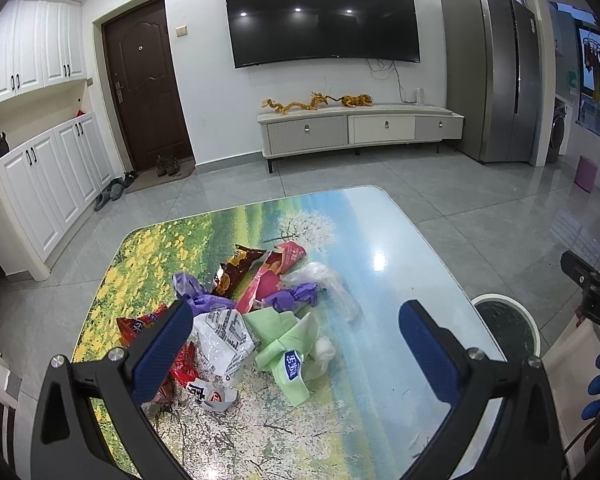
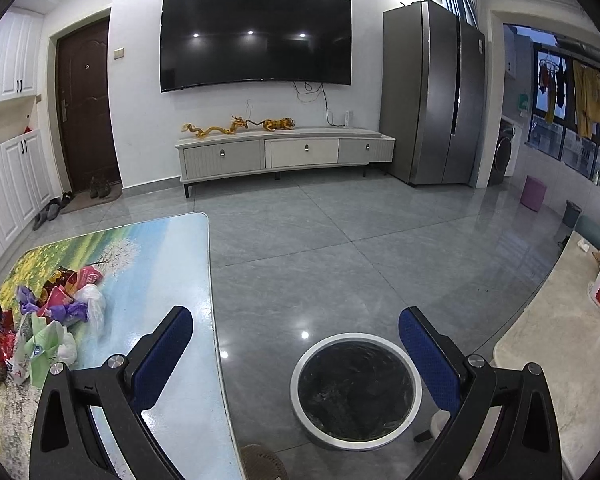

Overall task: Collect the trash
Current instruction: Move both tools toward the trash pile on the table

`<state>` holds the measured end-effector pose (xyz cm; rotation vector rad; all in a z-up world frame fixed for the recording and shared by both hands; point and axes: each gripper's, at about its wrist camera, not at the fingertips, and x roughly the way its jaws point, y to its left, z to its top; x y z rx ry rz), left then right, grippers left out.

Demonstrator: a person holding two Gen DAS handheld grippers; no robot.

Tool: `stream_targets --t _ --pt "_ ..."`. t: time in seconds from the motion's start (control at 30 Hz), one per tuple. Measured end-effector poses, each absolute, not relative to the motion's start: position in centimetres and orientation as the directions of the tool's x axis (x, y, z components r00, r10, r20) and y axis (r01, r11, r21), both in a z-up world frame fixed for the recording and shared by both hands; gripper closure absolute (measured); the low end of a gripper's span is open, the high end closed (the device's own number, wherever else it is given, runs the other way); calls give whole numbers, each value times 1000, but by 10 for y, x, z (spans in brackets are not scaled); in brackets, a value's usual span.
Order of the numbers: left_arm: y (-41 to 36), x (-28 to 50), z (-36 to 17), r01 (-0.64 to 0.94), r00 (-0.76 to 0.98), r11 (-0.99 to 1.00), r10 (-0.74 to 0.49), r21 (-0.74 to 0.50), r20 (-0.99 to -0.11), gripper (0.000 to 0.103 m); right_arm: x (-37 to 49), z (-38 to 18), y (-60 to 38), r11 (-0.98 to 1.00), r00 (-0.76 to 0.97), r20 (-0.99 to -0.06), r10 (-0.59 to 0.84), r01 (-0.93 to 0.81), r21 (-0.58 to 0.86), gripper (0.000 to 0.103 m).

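Crinkled plastic wrappers sit in 1 loose pile (image 1: 236, 312) at left-centre of the left wrist frame, on the landscape-print table (image 1: 379, 248). Left gripper (image 1: 296, 340) has both blue pads spread wide, nothing between them. Its left pad (image 1: 162, 352) overlaps the red snack bag (image 1: 140, 324) at the pile's left edge in the picture; contact cannot be told. Green wrapper (image 1: 284, 344) and white printed bag (image 1: 228, 340) lie directly ahead between the 2 fingers, toward the left one. Purple wrapper (image 1: 288, 296), brown foil packet (image 1: 236, 272) and pink packet (image 1: 288, 256) lie further up the frame, beyond the fingertips. Pile's long axis runs from lower left to upper right of the frame, so roughly along the gripper's forward line, slightly skewed right.

Right gripper (image 2: 296, 356) is also spread wide and empty. In the right wrist frame it points at the round white-rimmed bin (image 2: 355, 392), black liner inside, standing on the grey tile floor (image 2: 339, 240) just off the table's right edge (image 2: 212, 320). Same pile (image 2: 56, 320) shows far at the left edge of that frame, well apart from the right fingers.

Key relation, as a judgement: trash lies straight ahead of and under the left gripper, bin lies under the right one. Left is clearly nearer the pile; a short forward-down move would put the green or white piece between its pads. Bin sits at lower right of the left wrist frame (image 1: 503, 320), so the carry goes rightward over the table edge.
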<state>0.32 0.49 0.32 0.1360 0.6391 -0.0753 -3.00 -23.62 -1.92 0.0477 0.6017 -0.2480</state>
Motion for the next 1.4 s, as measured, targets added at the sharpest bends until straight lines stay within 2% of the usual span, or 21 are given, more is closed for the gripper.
stream_targets --t 0.7,1.13,1.4 --pt "-3 -2 3 147 808 983 -58 106 -586 0 -31 -19 -238 967 779 -585 -227 249 -43 0" --pt "-2 -6 -4 194 807 980 -131 49 -576 0 -31 -10 -234 974 804 -557 -207 225 -37 0" --pt "-2 -2 -15 248 770 968 -185 19 -611 0 -30 -8 -233 973 809 -548 -213 227 -44 0"
